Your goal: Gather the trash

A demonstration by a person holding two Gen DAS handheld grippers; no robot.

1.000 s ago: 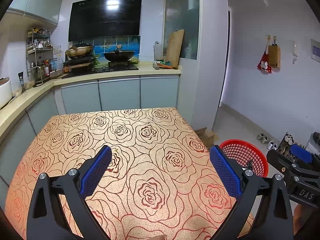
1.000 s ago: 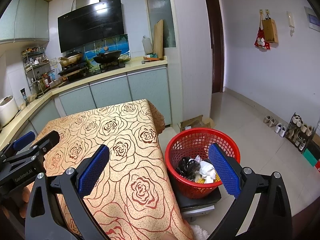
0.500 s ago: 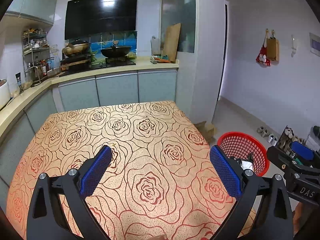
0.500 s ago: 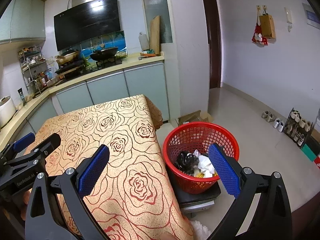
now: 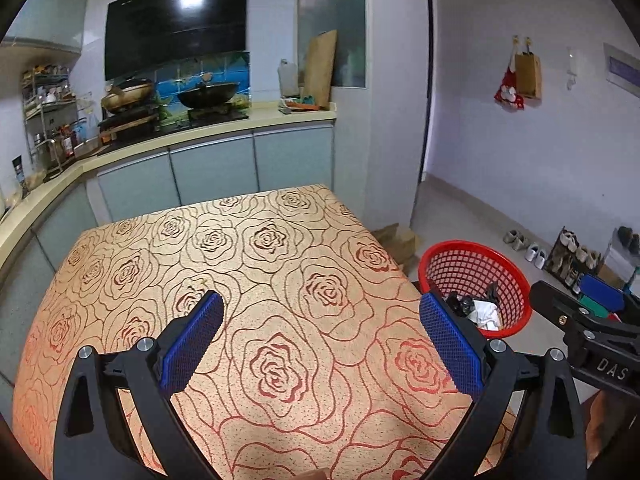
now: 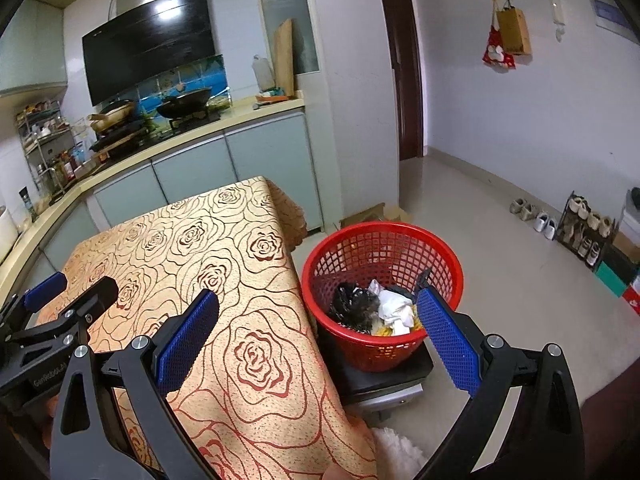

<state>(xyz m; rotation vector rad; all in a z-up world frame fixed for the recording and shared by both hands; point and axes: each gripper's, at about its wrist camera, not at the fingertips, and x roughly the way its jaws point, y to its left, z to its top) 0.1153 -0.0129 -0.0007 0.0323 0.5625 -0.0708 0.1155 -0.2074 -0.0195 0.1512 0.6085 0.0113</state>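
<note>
A red mesh basket point(image 6: 384, 240) stands on a low dark stand beside the table's right edge; it also shows in the left wrist view point(image 5: 472, 252). It holds black, white and yellow trash point(image 6: 380, 312). My left gripper point(image 5: 320, 340) is open and empty above the rose-patterned tablecloth point(image 5: 260, 264). My right gripper point(image 6: 320, 344) is open and empty, held over the table's right edge with the basket just ahead. The right gripper shows at the right edge of the left wrist view point(image 5: 592, 320).
A kitchen counter point(image 5: 224, 128) with pans and a stove runs behind and left of the table. A cardboard box point(image 6: 372, 214) lies on the floor behind the basket. A shoe rack point(image 6: 588, 228) stands by the right wall. A white fluffy thing point(image 6: 400, 452) lies on the floor.
Both grippers have pulled back and risen a little, so the table and basket sit lower and farther in view. Both stay open and empty.
</note>
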